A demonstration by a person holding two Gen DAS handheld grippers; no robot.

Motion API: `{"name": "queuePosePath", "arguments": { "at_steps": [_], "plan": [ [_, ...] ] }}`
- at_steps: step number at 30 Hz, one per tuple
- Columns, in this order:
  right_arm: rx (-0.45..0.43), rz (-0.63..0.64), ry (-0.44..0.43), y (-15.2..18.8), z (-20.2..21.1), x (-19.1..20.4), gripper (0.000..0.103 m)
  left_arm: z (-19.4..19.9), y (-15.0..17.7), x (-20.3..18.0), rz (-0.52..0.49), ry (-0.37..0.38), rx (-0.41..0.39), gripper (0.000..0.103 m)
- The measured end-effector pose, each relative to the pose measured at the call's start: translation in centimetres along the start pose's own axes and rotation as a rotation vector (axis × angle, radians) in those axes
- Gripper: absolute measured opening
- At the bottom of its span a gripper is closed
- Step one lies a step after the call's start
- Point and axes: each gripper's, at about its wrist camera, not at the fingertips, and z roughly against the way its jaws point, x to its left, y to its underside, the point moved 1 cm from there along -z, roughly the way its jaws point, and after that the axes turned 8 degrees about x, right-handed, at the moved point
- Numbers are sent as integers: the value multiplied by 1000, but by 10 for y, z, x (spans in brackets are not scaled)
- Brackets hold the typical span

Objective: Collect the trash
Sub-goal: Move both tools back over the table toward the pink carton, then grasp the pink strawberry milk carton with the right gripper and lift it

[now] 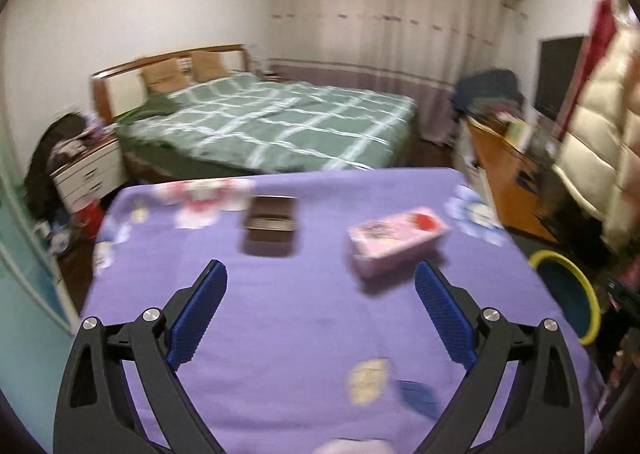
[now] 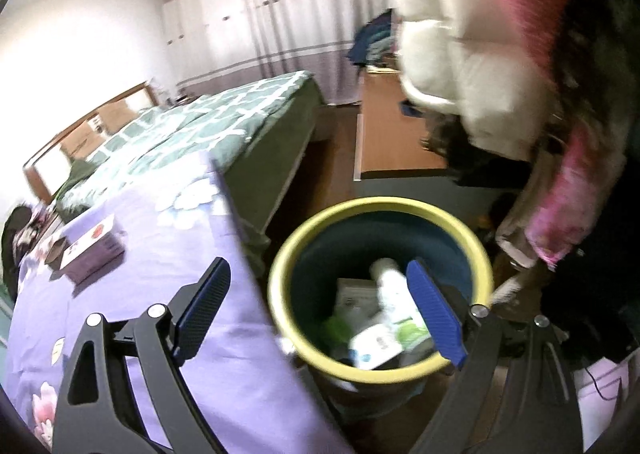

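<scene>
My left gripper (image 1: 320, 282) is open and empty above a purple-clothed table (image 1: 280, 334). A pink box (image 1: 394, 240) and a small dark open box (image 1: 271, 224) lie on the cloth ahead of it. My right gripper (image 2: 316, 282) is open and empty above the table's right edge and a dark bin with a yellow rim (image 2: 280, 294). The bin holds a white bottle (image 2: 394, 286), white cartons (image 2: 376, 346) and green scraps. The pink box (image 2: 94, 248) and dark box (image 2: 54, 250) also show in the right wrist view. The bin (image 1: 568, 294) shows right of the table in the left wrist view.
A bed with a green checked cover (image 1: 272, 122) stands behind the table. A wooden desk (image 1: 508, 174) with clutter and a white padded jacket (image 2: 472, 74) are to the right. A nightstand (image 1: 90, 174) is at the left. Both views are motion-blurred.
</scene>
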Motion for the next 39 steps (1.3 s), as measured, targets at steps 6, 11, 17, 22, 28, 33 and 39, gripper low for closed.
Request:
{"name": "queuePosePath", "arguments": {
  "at_steps": [6, 11, 17, 22, 28, 33, 39],
  "plan": [
    [32, 118, -87, -12, -17, 76, 85, -18, 7, 64, 101, -75, -28, 94],
    [60, 206, -174, -23, -31, 137, 85, -34, 16, 81, 153, -59, -13, 94],
    [119, 323, -245, -17, -52, 221, 86, -43, 24, 89, 218, -75, 16, 94],
    [147, 396, -215, 1, -67, 277, 85, -47, 27, 91, 225, -108, 21, 94],
    [183, 370, -155, 11, -90, 298, 86, -57, 30, 96, 248, -98, 56, 94],
    [188, 359, -117, 9, -100, 309, 86, -61, 32, 97, 257, -88, 68, 94],
    [195, 359, -65, 11, -111, 315, 85, -65, 34, 98, 271, -76, 82, 94]
  ]
}}
